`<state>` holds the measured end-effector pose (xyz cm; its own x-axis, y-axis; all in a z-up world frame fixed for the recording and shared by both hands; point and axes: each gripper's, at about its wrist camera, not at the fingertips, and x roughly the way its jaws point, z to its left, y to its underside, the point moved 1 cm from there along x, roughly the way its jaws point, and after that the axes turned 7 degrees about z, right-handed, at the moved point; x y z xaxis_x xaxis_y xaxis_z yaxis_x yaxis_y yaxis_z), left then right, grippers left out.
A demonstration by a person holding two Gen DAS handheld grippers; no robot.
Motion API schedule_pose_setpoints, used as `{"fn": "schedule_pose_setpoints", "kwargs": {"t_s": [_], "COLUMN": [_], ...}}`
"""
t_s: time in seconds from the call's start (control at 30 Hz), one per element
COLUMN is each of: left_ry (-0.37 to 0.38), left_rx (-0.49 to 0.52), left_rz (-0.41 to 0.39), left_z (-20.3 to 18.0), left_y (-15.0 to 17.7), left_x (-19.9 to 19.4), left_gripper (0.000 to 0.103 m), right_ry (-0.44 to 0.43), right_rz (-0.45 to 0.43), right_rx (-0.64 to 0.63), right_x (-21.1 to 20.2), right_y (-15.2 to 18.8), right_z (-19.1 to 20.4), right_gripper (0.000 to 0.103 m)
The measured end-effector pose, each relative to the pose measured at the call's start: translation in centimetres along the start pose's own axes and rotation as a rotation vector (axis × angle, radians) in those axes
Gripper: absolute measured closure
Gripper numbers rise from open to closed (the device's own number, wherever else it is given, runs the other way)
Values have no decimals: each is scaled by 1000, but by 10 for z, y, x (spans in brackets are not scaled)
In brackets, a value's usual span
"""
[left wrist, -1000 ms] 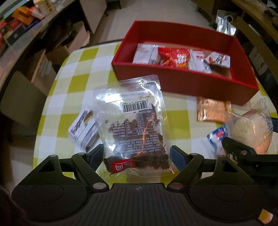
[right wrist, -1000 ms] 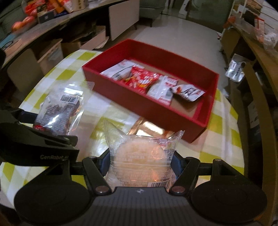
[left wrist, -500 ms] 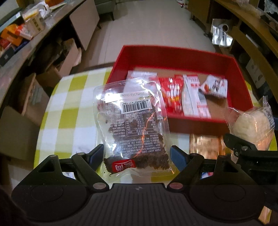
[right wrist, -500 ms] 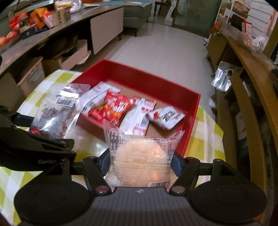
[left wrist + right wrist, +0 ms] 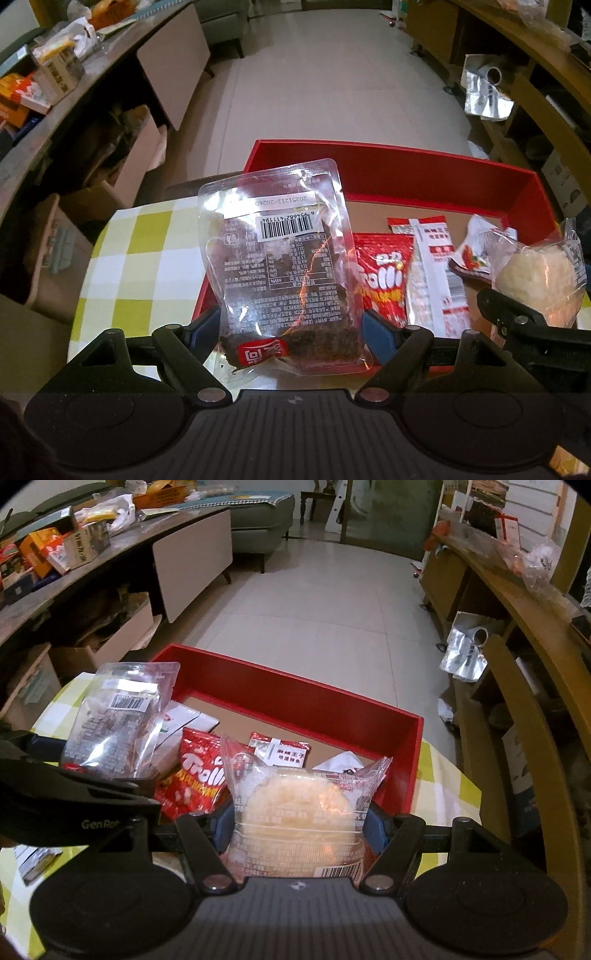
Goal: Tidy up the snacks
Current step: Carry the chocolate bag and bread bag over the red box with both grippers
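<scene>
My left gripper [image 5: 291, 328] is shut on a clear pouch of dark dried snack [image 5: 280, 266], held upright over the left end of the red box [image 5: 388, 166]. My right gripper [image 5: 299, 819] is shut on a clear-wrapped pale round cake [image 5: 295, 812], held over the box's near side. Inside the red box [image 5: 295, 698] lie a red Trolli bag [image 5: 199, 775], a white and red packet [image 5: 432, 280] and a small white packet [image 5: 476, 247]. The cake [image 5: 535, 277] and the right gripper's finger show at the right of the left wrist view.
The box stands on a table with a yellow and white checked cloth [image 5: 147, 258]. A small packet [image 5: 33, 860] lies on the cloth at lower left. A cluttered counter [image 5: 55, 554] runs along the left, wooden shelving [image 5: 517, 627] along the right, tiled floor beyond.
Both grippers have carried their packets forward from above the checked cloth to above the red box. The box now sits right under them, and the copper packet has dropped out of view.
</scene>
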<state>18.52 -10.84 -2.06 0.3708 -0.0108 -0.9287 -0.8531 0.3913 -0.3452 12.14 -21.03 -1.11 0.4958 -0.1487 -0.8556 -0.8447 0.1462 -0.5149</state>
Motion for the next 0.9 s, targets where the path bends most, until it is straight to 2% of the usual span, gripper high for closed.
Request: {"fn": "schedule_pose_setpoints", "kwargs": {"t_s": [0.23, 0.43, 0.6, 0.73, 0.9], "left_ry": [-25, -50, -19, -22, -10], "left_rx": [1, 16, 18, 34, 26], "left_rz": [-21, -28, -14, 7, 13], "left_z": [-1, -6, -2, -3, 0], "left_y": [-8, -10, -12, -11, -12], "left_x": [16, 29, 31, 31, 29], "left_gripper": [18, 15, 11, 10, 10], "right_ry": [15, 67, 75, 84, 81], "right_rz": [3, -10, 7, 30, -2], "right_rx": [5, -13, -1, -8, 6], "right_x": [23, 35, 37, 38, 34], "right_y": [-2, -1, -1, -1, -1], "right_z": [2, 4, -1, -1, -3], "right_gripper": [30, 28, 25, 23, 21]}}
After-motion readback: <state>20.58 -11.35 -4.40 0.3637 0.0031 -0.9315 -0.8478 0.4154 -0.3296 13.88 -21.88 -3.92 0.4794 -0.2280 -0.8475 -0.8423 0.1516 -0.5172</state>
